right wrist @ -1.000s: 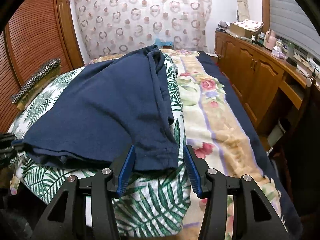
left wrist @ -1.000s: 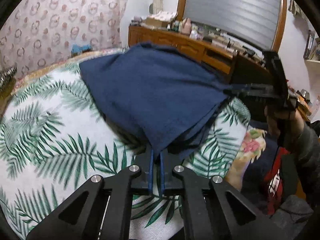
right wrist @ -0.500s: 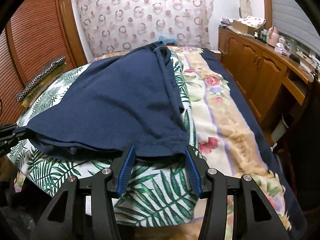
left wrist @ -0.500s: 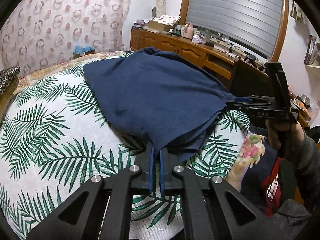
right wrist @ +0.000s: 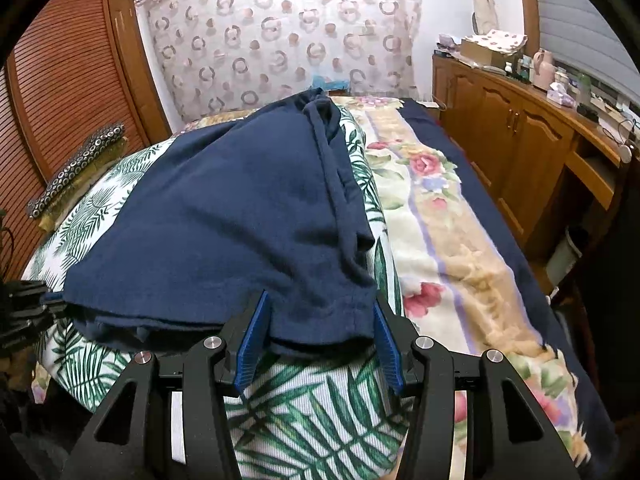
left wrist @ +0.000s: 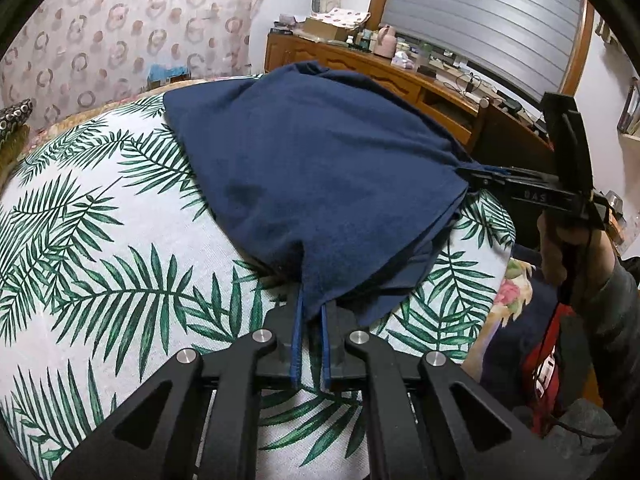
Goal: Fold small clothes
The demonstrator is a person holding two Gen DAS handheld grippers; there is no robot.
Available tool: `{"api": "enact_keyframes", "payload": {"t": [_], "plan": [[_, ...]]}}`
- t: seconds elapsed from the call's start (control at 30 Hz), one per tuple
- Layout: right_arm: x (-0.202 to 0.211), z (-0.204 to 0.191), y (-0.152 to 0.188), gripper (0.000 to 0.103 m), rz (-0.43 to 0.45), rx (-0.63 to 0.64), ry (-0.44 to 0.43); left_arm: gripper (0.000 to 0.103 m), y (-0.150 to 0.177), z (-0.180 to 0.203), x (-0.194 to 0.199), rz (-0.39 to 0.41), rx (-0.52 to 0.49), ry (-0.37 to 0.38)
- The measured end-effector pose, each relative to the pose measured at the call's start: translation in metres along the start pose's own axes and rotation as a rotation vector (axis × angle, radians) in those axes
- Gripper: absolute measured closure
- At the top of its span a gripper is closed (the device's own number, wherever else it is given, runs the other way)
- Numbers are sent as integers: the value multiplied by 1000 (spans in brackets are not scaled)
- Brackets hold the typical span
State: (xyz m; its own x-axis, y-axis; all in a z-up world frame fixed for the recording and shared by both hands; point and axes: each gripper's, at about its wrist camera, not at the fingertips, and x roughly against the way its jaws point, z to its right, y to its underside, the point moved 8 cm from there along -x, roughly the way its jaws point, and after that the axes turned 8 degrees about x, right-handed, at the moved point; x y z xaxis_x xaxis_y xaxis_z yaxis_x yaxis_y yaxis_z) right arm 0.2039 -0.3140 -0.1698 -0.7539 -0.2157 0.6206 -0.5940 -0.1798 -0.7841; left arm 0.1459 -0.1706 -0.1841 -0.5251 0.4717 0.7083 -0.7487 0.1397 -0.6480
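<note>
Both hand-held grippers have drawn the navy garment [left wrist: 320, 176] nearer.

The folded garment [right wrist: 240, 216] lies on a leaf-print sheet [right wrist: 312, 412] atop the bed [right wrist: 460, 248]; cabinets [right wrist: 516, 140] stand to its right, a curtain [right wrist: 280, 28] behind.

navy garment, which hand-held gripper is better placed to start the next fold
Left. The left hand-held gripper is shut on the navy garment corner; the right hand-held gripper is open around the hem, gripping nothing.
</note>
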Motion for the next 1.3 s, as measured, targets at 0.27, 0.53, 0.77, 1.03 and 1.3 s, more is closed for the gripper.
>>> {"api": "enact_keyframes", "payload": {"t": [0.27,0.53,0.77,1.03,1.3], "plan": [[-1,-14,4,94,3,121,29,99,-9,11,19,78,-52,1],[54,-24,-30,98,129,137,-45,100,-57,6,89,261,-43,9],[98,-50,-25,98,172,188,-114,100,-54,-3,130,320,-53,-2],[96,-41,19,98,112,123,-162,100,-7,-17,100,229,-73,-67],[48,-41,47,95,21,103,-127,100,15,-33,85,178,-35,-83]]}}
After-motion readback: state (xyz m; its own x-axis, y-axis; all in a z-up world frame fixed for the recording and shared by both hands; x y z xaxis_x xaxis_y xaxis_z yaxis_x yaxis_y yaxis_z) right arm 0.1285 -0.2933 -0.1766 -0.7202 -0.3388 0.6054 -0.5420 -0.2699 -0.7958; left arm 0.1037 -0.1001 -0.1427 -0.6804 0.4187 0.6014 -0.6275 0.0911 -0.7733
